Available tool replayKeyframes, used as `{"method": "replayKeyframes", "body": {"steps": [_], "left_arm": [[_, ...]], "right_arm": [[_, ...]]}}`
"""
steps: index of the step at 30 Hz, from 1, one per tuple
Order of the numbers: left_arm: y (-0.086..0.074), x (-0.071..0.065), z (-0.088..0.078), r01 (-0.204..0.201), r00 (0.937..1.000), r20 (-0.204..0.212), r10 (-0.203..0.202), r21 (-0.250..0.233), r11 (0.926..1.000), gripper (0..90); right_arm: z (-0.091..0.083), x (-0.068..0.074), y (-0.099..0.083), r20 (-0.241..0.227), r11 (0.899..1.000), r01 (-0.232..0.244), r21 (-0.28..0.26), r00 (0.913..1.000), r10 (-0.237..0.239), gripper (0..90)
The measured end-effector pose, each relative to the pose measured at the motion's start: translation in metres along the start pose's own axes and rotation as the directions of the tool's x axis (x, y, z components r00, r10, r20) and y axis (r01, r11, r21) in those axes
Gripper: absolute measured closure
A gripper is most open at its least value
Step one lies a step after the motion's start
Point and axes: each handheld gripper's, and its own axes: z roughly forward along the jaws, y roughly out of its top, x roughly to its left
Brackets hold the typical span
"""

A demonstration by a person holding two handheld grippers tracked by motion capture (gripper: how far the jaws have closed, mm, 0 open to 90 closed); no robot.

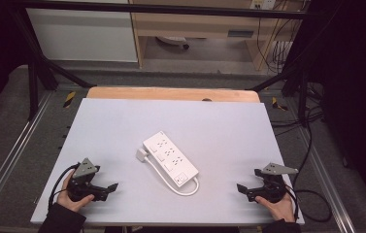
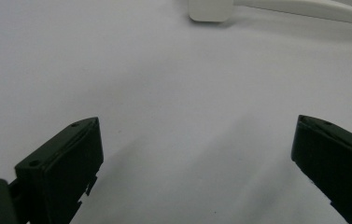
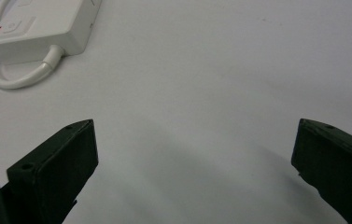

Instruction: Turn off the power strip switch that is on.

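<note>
Power strip (image 3: pixel 43 28) cropped by right gripper view's top edge; plug (image 2: pixel 211 9) cropped in left gripper view; socket markings unreadable.

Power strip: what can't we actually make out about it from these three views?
- Power strip, high view: sockets and switch too small to read their type or state.
- Plug, left gripper view: cut off by the top edge; prongs hidden.
- Strip body, right gripper view: cut off by the top edge, only the switch end and cord loop showing; markings blurred.
</note>
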Motion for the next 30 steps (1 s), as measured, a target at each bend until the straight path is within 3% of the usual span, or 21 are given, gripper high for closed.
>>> {"method": "replayKeyframes", "body": {"steps": [30], "left_arm": [[-0.002,0.0018,-0.0013,0.012,0.9999,-0.004,-0.012,0.008,0.9999,2.9]], "right_arm": [[0.0043,0.009,0.0032,-0.008,0.999,0.027,0.017,0.9996,-0.027,0.8]]}}
